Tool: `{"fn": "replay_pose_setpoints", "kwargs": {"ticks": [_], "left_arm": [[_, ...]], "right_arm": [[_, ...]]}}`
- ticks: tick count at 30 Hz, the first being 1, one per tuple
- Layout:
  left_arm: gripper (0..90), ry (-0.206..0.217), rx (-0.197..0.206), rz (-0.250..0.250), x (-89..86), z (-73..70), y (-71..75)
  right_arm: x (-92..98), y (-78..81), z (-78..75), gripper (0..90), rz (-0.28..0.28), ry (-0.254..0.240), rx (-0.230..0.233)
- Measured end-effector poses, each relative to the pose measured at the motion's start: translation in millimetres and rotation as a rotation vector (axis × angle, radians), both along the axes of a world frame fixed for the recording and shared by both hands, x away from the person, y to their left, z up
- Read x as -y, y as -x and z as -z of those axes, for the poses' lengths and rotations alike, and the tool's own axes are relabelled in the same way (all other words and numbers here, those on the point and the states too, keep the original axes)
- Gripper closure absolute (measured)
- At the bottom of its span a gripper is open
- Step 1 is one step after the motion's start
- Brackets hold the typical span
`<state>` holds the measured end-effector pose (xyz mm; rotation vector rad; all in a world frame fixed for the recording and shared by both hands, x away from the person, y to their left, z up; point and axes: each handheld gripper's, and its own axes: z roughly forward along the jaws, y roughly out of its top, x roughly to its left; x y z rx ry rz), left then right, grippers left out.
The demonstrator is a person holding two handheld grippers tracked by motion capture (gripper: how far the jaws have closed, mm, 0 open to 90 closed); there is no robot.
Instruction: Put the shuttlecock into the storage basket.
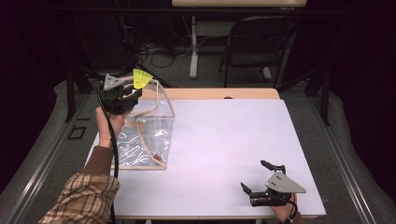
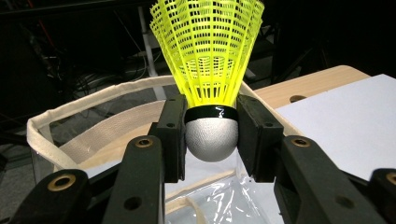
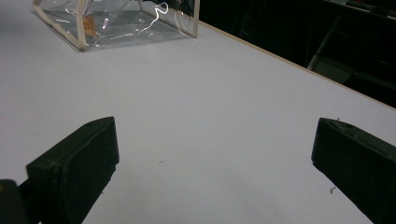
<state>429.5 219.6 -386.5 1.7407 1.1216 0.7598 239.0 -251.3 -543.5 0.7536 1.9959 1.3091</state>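
A yellow shuttlecock (image 2: pixel 210 60) with a silver-grey cork (image 2: pixel 211 140) stands upright between the pads of my left gripper (image 2: pixel 211 135), which is shut on the cork. In the high view that left gripper (image 1: pixel 133 91) hangs over the rim of a clear plastic bag (image 1: pixel 149 135) with beige trim, the shuttlecock (image 1: pixel 141 79) sticking up above it. The bag's open top (image 2: pixel 93 126) lies just below the cork. My right gripper (image 1: pixel 256 176) rests open near the table's front right corner, its pads (image 3: pixel 79 163) wide apart over bare white table, nothing between them.
The white table top (image 1: pixel 224 140) has a wooden strip (image 1: pixel 219 94) along its far edge. A dark folding chair (image 1: pixel 257 42) and cables sit on the floor beyond. The bag (image 3: pixel 116 21) lies far from the right gripper.
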Motion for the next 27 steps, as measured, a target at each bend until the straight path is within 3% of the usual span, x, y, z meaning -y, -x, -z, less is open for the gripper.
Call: {"fn": "replay_pose_setpoints", "kwargs": {"ticks": [27], "left_arm": [[64.5,-0.003,-0.053,-0.012,-4.1,10.7,-10.1]], "right_arm": [[0.1,-0.2,0.1,0.0,-0.001,0.002,-0.002]]}}
